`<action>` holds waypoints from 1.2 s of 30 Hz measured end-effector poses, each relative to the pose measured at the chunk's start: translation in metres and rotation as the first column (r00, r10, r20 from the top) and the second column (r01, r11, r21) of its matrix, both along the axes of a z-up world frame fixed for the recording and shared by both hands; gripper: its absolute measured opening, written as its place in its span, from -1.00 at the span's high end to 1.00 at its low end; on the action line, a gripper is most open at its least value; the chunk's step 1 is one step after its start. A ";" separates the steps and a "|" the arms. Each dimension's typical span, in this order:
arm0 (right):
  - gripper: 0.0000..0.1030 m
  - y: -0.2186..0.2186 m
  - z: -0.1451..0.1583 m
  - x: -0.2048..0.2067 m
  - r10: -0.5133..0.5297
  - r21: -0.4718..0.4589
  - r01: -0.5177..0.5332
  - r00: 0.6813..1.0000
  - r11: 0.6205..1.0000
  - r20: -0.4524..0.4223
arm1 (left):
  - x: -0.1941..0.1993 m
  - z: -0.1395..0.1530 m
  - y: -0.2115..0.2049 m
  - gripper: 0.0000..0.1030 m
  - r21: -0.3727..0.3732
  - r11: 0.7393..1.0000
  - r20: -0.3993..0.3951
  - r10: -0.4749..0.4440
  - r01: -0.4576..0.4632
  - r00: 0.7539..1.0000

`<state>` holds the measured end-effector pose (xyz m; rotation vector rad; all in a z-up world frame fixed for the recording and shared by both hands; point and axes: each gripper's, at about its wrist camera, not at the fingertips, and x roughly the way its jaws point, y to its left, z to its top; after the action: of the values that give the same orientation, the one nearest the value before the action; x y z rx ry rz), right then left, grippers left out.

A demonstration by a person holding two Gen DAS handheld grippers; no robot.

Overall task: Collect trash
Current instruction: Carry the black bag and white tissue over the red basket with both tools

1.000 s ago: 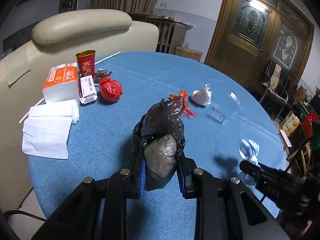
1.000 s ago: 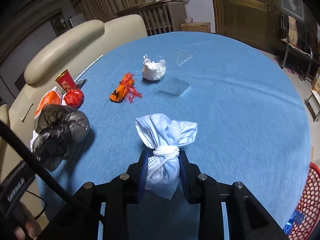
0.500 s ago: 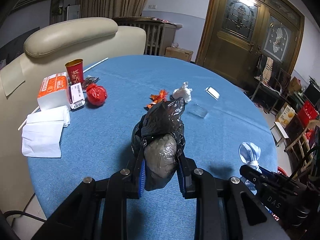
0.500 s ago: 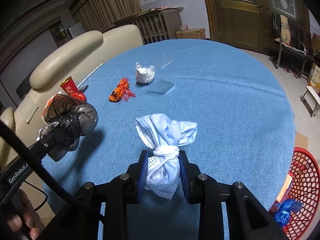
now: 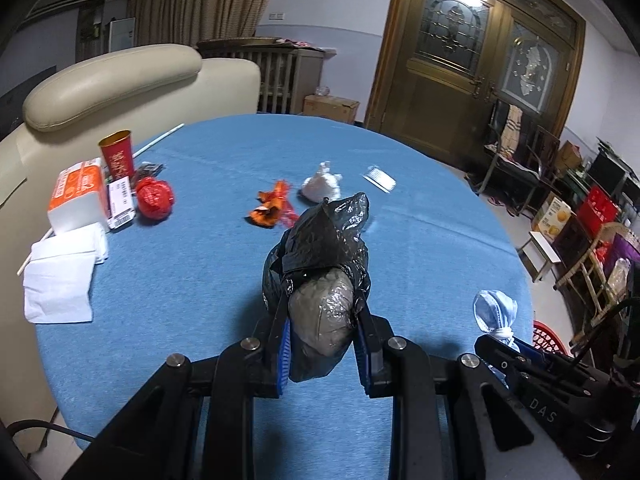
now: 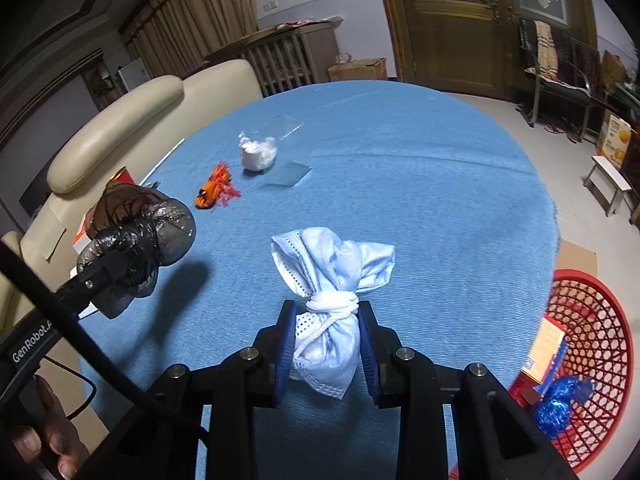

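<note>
I have the left tool clenched on the soft, crinkly black bag bundle and the right tool pinching the light knotted mask below its knot, both above the tabletop; judged slip-prone, low grips.

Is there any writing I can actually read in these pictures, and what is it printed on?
"DAS": on the right gripper body, left wrist view.
"GenRobot.A", cut off: on the left gripper body, right wrist view.
Red cup, orange tissue pack, barcode label: print too blurred to read.
</note>
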<state>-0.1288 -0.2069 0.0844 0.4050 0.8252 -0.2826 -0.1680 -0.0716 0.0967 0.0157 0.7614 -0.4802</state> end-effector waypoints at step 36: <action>0.37 -0.149 -0.001 -0.173 -0.454 0.095 0.447 0.888 0.889 0.075 | -0.095 0.026 -0.178 0.47 0.021 0.911 0.069 -0.413 0.413 0.908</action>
<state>-0.3020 -0.3556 0.0835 0.6786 0.6398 -0.6627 -0.2634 -0.2498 0.1229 0.2028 0.6883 -0.8777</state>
